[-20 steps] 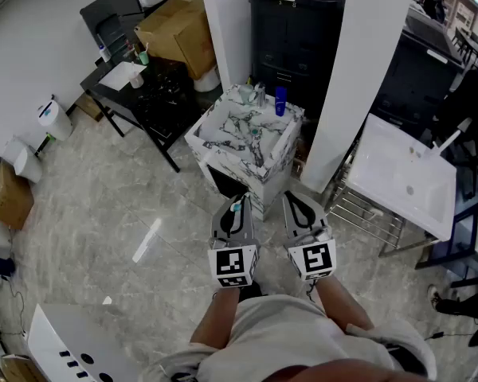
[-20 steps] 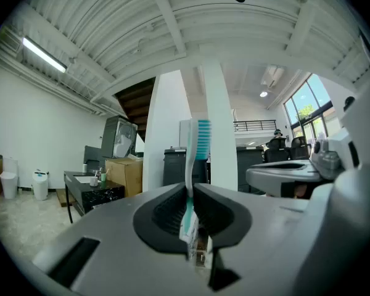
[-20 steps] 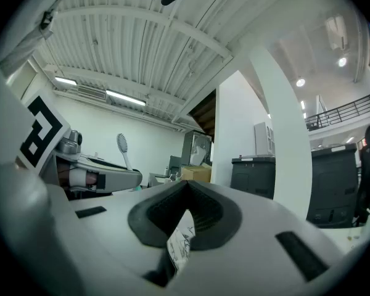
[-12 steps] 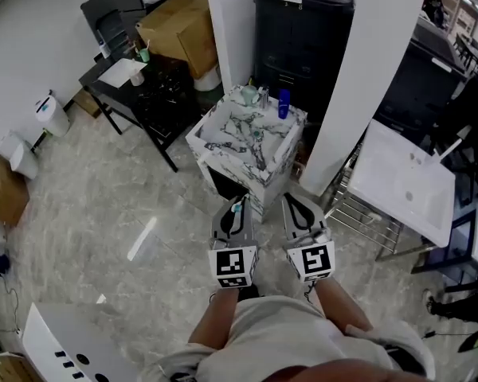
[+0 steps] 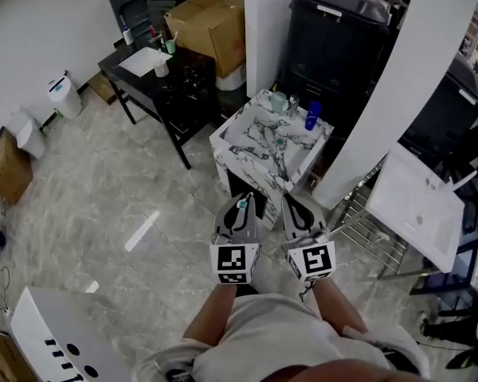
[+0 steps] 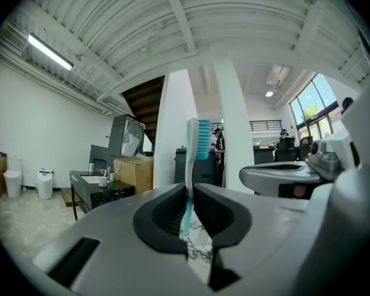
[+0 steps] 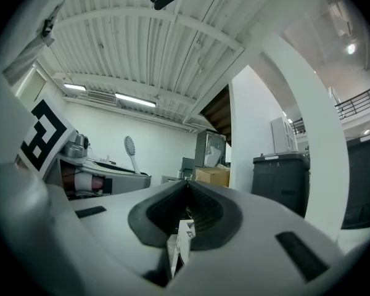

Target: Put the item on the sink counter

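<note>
I'm still holding the left gripper (image 5: 239,203) clamped on the toothbrush (image 6: 191,171), bristles up. The marble sink counter (image 5: 237,139) has drifted right and now sits just ahead, so placement is nearing. The right gripper (image 5: 296,207) is riding closed and empty.

A black worktop (image 5: 179,86) stands on a pale marbled floor (image 5: 103,205), with a white sheet of paper (image 5: 143,60) near the worktop's left corner. A cardboard box (image 5: 211,22) sits behind it. A tall black bin (image 5: 334,38) stands beside a white pillar (image 5: 418,78). At right, a white basin (image 5: 418,209) rests on a metal rack (image 5: 366,223).
</note>
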Action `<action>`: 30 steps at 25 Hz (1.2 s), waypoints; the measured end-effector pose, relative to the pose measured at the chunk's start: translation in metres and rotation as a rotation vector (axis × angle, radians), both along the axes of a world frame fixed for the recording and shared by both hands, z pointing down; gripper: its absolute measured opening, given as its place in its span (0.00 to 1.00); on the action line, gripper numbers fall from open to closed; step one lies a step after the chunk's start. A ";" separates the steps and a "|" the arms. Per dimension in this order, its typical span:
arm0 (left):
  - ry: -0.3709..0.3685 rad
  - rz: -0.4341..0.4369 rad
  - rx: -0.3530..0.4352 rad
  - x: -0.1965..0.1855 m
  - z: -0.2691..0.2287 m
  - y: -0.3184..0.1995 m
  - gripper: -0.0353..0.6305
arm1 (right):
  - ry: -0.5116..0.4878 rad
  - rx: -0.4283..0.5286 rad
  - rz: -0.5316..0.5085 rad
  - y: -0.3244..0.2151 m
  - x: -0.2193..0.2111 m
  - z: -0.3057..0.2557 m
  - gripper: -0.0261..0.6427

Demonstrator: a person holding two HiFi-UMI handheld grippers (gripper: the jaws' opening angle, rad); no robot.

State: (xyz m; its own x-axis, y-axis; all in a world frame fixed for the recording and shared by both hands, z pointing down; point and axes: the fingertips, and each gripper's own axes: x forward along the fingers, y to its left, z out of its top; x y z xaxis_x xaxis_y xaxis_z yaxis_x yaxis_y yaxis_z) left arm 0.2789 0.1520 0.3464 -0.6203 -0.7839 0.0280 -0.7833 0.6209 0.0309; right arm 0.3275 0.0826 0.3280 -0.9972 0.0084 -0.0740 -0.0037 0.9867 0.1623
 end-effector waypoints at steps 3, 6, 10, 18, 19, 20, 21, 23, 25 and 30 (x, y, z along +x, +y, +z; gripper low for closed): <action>-0.009 0.003 0.004 -0.025 -0.003 0.015 0.12 | -0.005 0.001 -0.009 0.016 -0.028 -0.002 0.05; -0.020 0.009 -0.006 -0.050 -0.004 0.033 0.12 | -0.012 -0.008 -0.006 0.032 -0.056 -0.001 0.05; 0.014 0.013 -0.025 -0.075 0.003 0.061 0.12 | -0.001 -0.014 0.006 0.054 -0.079 0.001 0.05; 0.082 -0.005 0.000 -0.120 0.014 0.078 0.12 | 0.118 -0.020 0.036 0.046 -0.111 0.015 0.05; 0.092 -0.006 -0.003 -0.125 0.017 0.079 0.12 | 0.116 -0.022 0.032 0.044 -0.117 0.016 0.05; 0.102 -0.006 -0.007 -0.129 0.021 0.080 0.12 | 0.118 -0.025 0.028 0.043 -0.122 0.018 0.05; 0.110 -0.007 -0.010 -0.134 0.025 0.081 0.12 | 0.123 -0.026 0.024 0.043 -0.128 0.021 0.05; 0.120 -0.013 -0.014 -0.146 0.032 0.083 0.12 | 0.128 -0.024 0.012 0.042 -0.144 0.029 0.05; 0.124 -0.028 -0.020 -0.164 0.038 0.085 0.12 | 0.118 -0.026 -0.007 0.042 -0.165 0.035 0.05; 0.130 -0.048 -0.042 -0.227 0.046 0.082 0.12 | 0.134 -0.040 -0.057 0.041 -0.236 0.044 0.05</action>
State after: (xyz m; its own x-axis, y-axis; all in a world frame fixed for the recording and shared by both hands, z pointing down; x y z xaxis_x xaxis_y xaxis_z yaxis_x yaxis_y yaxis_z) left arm 0.0522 0.2337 0.3922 -0.6464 -0.7496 0.1426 -0.7434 0.6608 0.1037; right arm 0.0919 0.1236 0.3717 -0.9962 0.0649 0.0582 0.0715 0.9905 0.1179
